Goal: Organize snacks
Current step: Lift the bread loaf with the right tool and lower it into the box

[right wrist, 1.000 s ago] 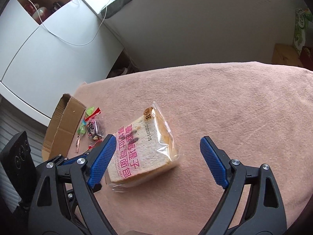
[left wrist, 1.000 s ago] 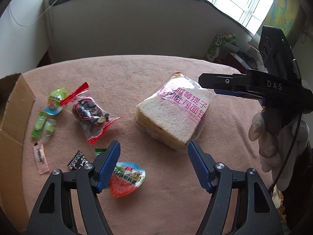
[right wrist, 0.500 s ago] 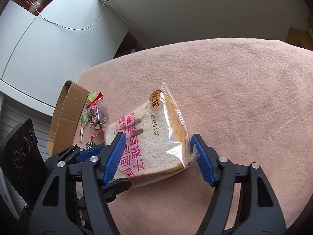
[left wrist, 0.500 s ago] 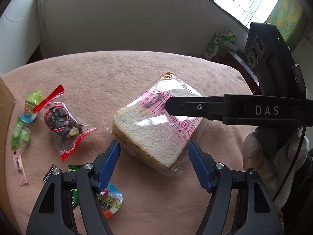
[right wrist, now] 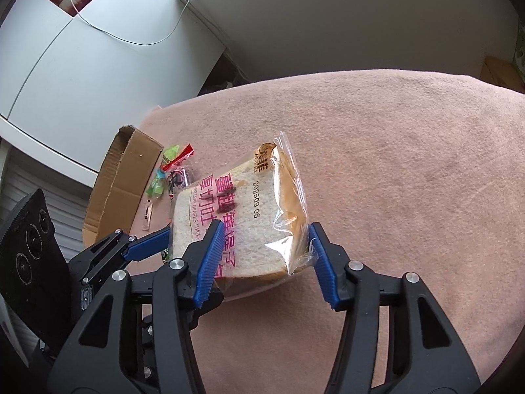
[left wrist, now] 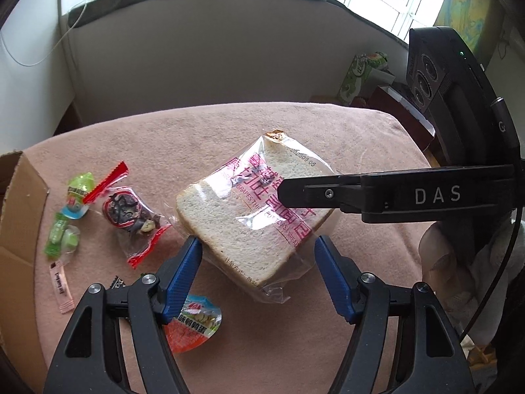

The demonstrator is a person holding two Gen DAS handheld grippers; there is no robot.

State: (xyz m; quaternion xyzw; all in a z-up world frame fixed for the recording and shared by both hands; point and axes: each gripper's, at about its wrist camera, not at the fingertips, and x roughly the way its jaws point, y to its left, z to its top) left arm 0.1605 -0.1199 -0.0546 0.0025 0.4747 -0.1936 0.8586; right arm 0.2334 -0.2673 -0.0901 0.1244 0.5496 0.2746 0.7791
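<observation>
- My right gripper (right wrist: pixel 262 256) is closing around the bagged bread slice (right wrist: pixel 236 220); the bread sits between its blue pads, one pad lying over the printed face and the other at the crinkled plastic on the crust side.
- Whether both pads already press firmly, I cannot tell; the bag looks pinched and tilted up at my end.
- My left gripper (left wrist: pixel 257 274) stands wide open just beside the same bread, its blue pads (left wrist: pixel 182 275) flanking the near corner without squeezing it.
- In the left wrist view, the bread (left wrist: pixel 249 216) lies near the middle of the pink cloth (left wrist: pixel 344 151), with my right gripper's black finger reaching across its printed wrapper.
- My gloved right hand (left wrist: pixel 443 259) shows at the right edge of that view.
- To the left of the bread lie the smaller snacks: a red-edged clear packet (left wrist: pixel 131 216), a green jelly cup (left wrist: pixel 78 193), green wrapped candies (left wrist: pixel 60 236), a thin pink sachet (left wrist: pixel 60 282) and an orange-lidded cup (left wrist: pixel 193 328) partly under my left finger.
- A cardboard box (left wrist: pixel 19 229) stands open at the cloth's left edge, well apart from the bread.
</observation>
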